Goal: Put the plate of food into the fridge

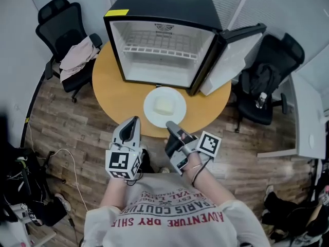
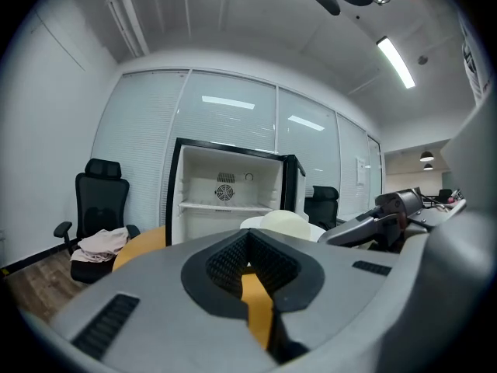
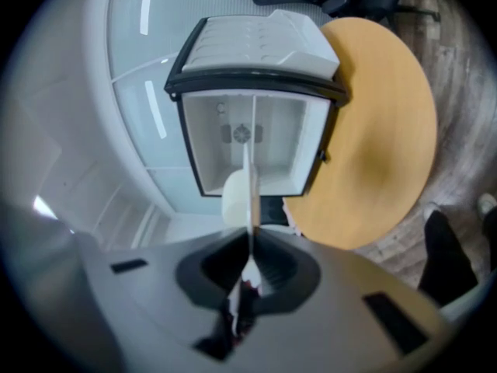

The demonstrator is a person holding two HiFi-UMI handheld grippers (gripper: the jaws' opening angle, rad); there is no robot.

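Right gripper (image 1: 173,128) pinched the near rim of the plate of food (image 1: 164,107) over the table (image 1: 110,89), facing the open fridge (image 1: 159,50), presumably for loading, while the left gripper (image 1: 132,123) hovered closed and empty alongside.

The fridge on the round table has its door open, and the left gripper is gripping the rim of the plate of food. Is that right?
Not quite. It is the right gripper that is shut on the rim of the plate, as the right gripper view shows. The left gripper holds nothing. The rest stands: the fridge on the round table has its door open.
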